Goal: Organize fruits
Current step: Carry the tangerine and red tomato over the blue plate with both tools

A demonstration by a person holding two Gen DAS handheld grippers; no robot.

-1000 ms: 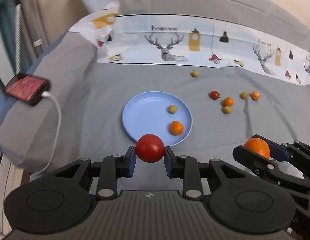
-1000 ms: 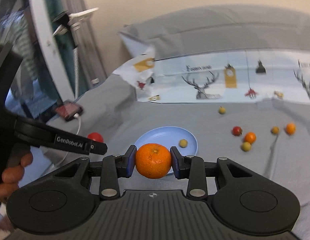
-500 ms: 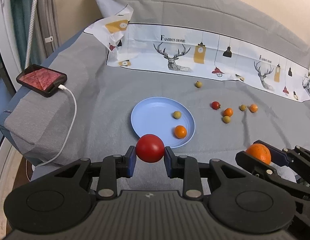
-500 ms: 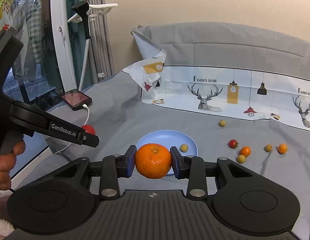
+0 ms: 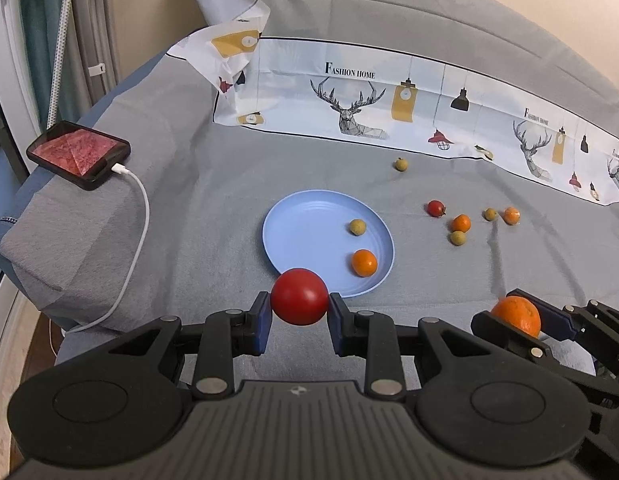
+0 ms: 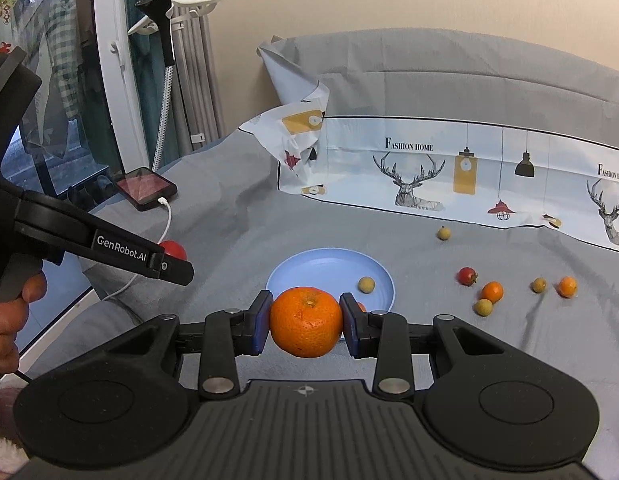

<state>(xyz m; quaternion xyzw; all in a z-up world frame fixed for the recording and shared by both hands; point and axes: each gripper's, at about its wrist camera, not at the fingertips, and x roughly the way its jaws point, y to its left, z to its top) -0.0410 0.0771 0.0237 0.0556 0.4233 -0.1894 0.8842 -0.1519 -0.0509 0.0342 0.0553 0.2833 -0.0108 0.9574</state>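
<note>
Right view alone shows a hand [image 6: 7,322]; grippers clamp tomato [image 5: 299,296] and orange [image 6: 306,321].

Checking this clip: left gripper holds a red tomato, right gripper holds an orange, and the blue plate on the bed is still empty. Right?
Not quite. The blue plate is not empty: the left wrist view shows a small orange fruit and a small yellow-green fruit on it. The rest stands: the left gripper holds the red tomato, the right gripper the orange.

Charging phone [image 5: 78,153], printed cloth [image 5: 409,108] (deer, lamps)
</note>
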